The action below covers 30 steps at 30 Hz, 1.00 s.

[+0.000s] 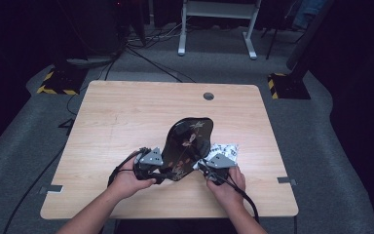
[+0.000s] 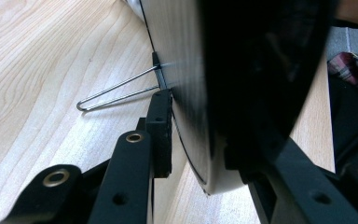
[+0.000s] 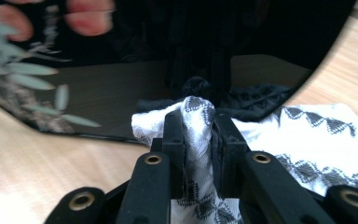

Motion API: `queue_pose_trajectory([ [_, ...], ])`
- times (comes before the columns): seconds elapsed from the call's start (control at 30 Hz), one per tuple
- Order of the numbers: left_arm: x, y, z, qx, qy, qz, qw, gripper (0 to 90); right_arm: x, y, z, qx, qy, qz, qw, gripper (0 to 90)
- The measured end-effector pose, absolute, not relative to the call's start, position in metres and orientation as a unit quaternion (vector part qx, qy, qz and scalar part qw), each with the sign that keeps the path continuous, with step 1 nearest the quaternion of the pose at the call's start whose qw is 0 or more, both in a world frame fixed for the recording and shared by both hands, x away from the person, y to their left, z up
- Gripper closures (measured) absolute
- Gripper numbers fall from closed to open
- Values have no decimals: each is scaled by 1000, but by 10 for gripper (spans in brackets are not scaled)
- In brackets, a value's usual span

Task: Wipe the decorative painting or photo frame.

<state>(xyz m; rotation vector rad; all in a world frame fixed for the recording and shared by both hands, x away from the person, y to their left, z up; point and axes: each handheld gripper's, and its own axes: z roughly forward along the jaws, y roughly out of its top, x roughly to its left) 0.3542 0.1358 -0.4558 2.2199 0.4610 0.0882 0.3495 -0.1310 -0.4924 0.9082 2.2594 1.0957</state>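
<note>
A glossy black plate (image 1: 190, 141) painted with flowers and leaves stands tilted on edge on the wooden table (image 1: 126, 117). My left gripper (image 1: 165, 173) is shut on its lower rim. In the left gripper view my left gripper (image 2: 200, 144) has one pad on the pale back and one on the dark face of the plate (image 2: 256, 70). A wire loop (image 2: 116, 93) sticks out from the back. My right gripper (image 1: 203, 165) is shut on a white cloth with a grey pattern (image 1: 226, 148). In the right gripper view my right gripper (image 3: 198, 121) holds the bunched cloth (image 3: 317, 135) against the plate's shiny face (image 3: 121, 88).
The loose end of the cloth lies on the table to the right of the plate. A round cable hole (image 1: 208, 96) sits near the table's far edge. Cables trail from both grippers toward the near edge. A white desk frame (image 1: 214, 29) stands on the floor beyond.
</note>
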Motion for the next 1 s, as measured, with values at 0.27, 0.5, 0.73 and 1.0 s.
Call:
queue_pose_trajectory([
  [0.27, 355, 136, -456, 886, 190, 33, 422, 708, 339, -117, -467, 299, 808, 451, 232, 786],
  [0.5, 355, 136, -456, 885, 191, 34, 423, 709, 334, -111, -478, 288, 819, 443, 223, 787],
  [0.73, 356, 137, -457, 883, 196, 32, 424, 715, 332, -106, -476, 277, 828, 428, 232, 786],
  [1.0, 356, 137, -457, 883, 199, 29, 425, 716, 329, -102, -493, 265, 843, 411, 224, 786],
])
